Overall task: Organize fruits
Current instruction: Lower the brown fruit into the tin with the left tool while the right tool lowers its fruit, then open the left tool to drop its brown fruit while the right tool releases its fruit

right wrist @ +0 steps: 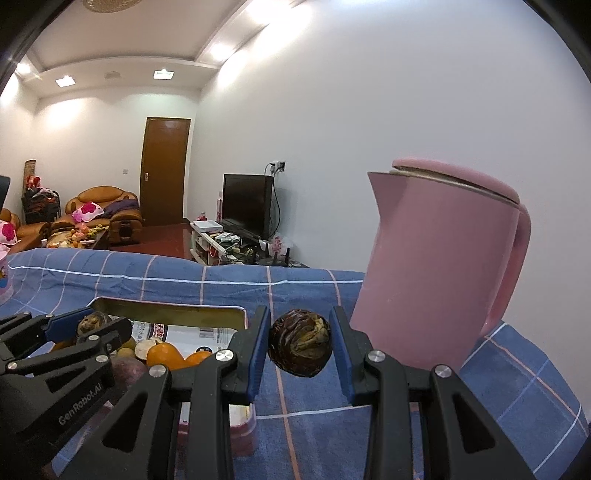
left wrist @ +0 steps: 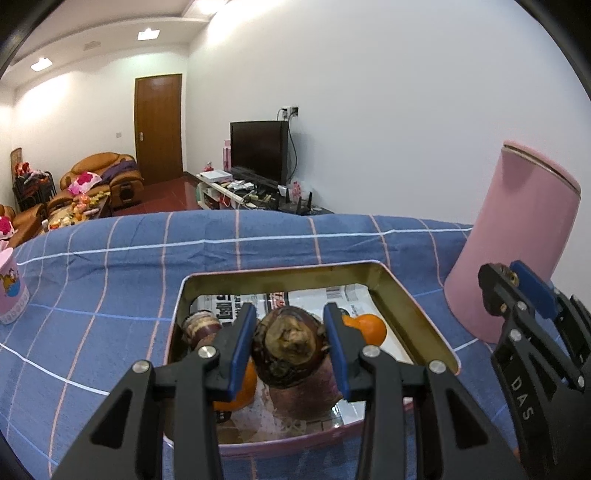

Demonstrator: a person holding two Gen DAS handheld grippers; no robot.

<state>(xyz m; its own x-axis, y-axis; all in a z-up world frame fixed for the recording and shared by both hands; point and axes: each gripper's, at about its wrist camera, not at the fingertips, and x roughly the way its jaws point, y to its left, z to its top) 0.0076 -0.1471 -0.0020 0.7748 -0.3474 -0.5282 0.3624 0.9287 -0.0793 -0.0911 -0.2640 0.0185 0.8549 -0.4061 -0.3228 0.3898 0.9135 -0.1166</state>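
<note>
Now our left gripper (left wrist: 290, 345) has its jaws clamped on a brown fruit (left wrist: 290, 341) above the tin (left wrist: 417, 306); our right gripper (right wrist: 299, 343) grips a second dark fruit (right wrist: 300, 343) over the checked bench cloth (right wrist: 406, 391), beside the pink kettle (right wrist: 436, 258). Both look firm, rough-skinned, light; hold across the widest middle.

Recessed ceiling lights (left wrist: 148, 34) light the room brightly and evenly, sharp centrally, with strong fisheye bending and dark vignetted corners.
</note>
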